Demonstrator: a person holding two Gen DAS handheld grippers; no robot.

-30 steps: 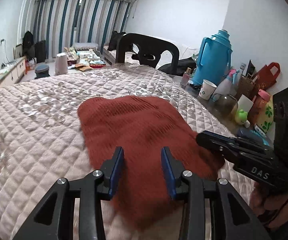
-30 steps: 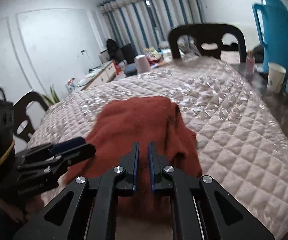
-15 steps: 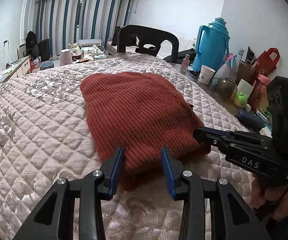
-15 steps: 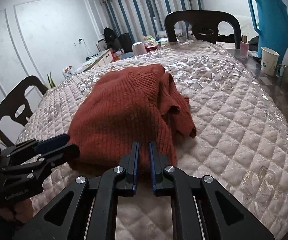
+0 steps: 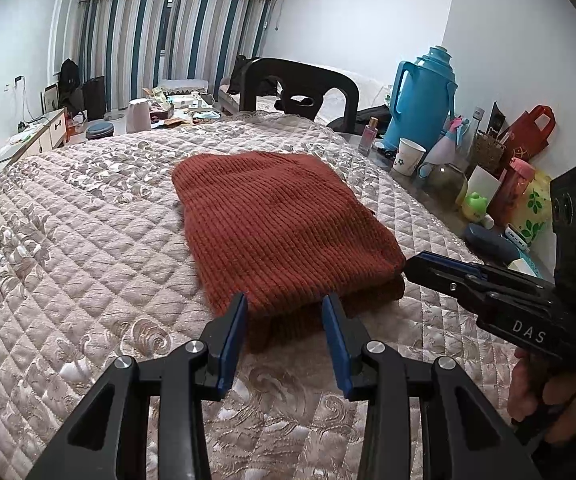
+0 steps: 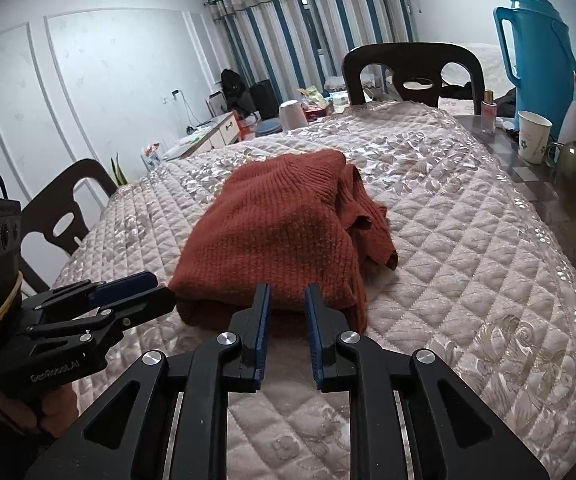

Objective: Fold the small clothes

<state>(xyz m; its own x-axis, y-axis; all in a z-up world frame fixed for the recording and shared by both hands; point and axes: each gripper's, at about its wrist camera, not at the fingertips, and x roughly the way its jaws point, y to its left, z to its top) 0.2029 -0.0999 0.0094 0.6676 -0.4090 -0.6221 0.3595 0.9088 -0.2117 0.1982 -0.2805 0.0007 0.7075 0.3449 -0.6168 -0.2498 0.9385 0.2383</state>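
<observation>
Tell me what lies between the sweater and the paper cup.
Only bare quilted cover, then a strip of dark tabletop at the cover's edge. Nothing stands between the sweater and the paper cup; the left wrist view shows it best.

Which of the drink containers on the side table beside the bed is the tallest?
The blue flask with the big handle. It rises well above the white paper cup in front of it and the pink bottle further along.

Each hand-held gripper, left (image 5: 283,304) and right (image 6: 286,294), is black plastic with blue pads (image 5: 234,332) and silver screws (image 5: 194,346). One body reads "DAS", the other "GenRobot.AI", with a yellow band.
</observation>
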